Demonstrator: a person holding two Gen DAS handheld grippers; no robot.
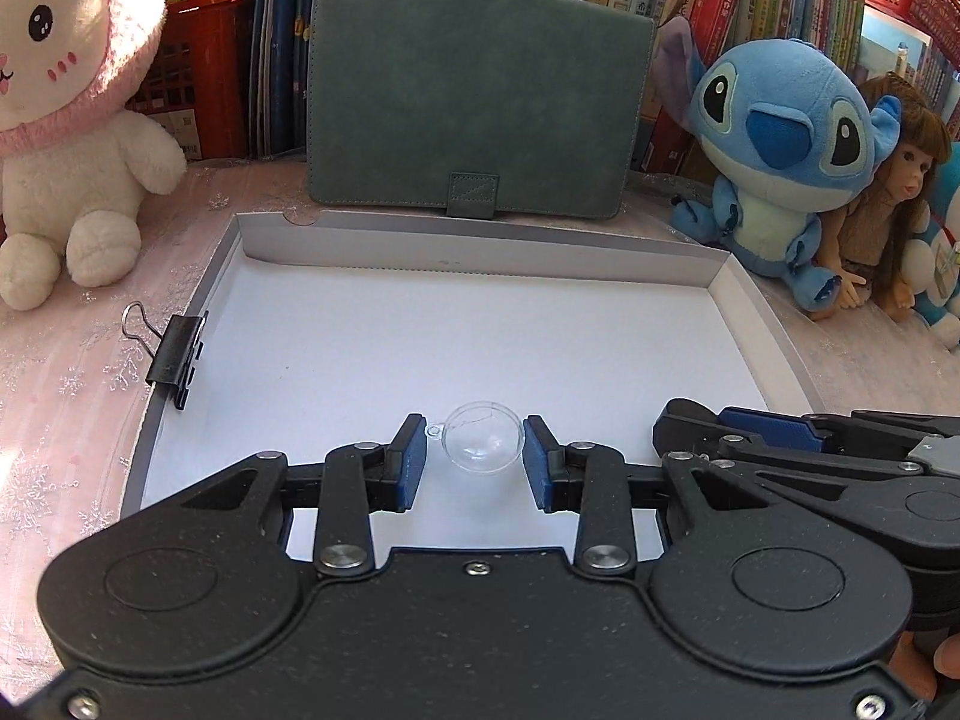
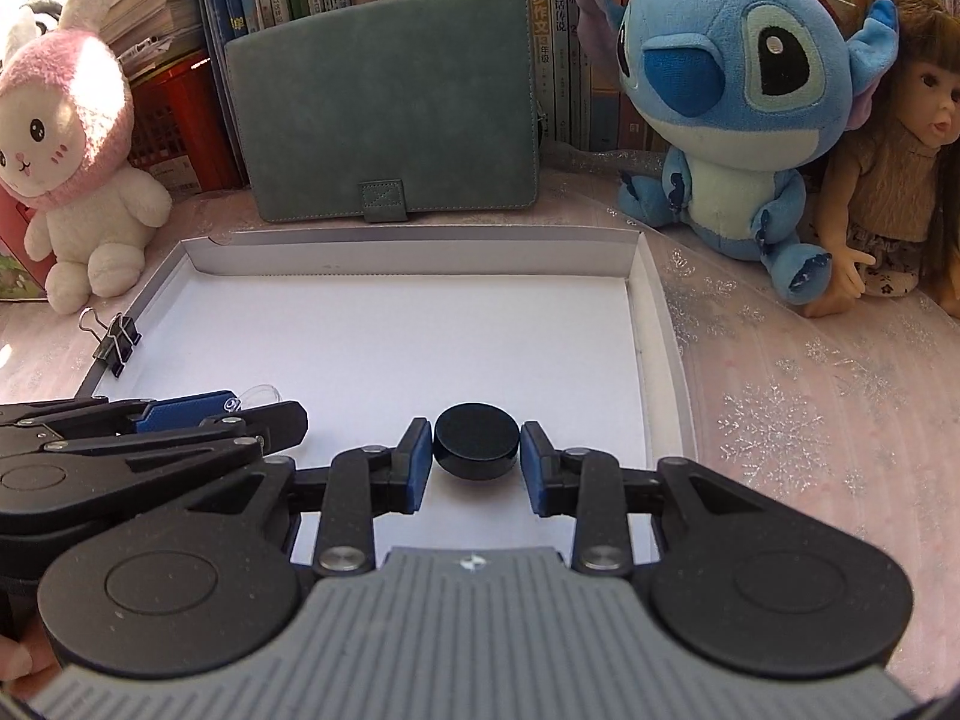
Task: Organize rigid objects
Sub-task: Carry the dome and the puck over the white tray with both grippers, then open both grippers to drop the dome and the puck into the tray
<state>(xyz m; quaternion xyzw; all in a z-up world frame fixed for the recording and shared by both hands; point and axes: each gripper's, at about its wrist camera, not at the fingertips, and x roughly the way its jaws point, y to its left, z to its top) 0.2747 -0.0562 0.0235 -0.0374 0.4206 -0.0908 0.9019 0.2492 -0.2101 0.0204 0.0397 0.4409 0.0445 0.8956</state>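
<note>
Tilting downward over the tray [image 1: 774, 324], both grippers grip objects.

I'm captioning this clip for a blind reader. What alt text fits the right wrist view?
The right claw grips a black round puck over a shallow white box. The left claw reaches in from the left with a clear piece, and a binder clip sits on the box's left rim.

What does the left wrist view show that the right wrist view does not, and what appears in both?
Left wrist view only: the left gripper closed on a clear dome.

Right wrist view only: the right gripper shut on a black disc.

Both: the white tray, the binder clip on its left rim, the green case and the blue plush.
</note>
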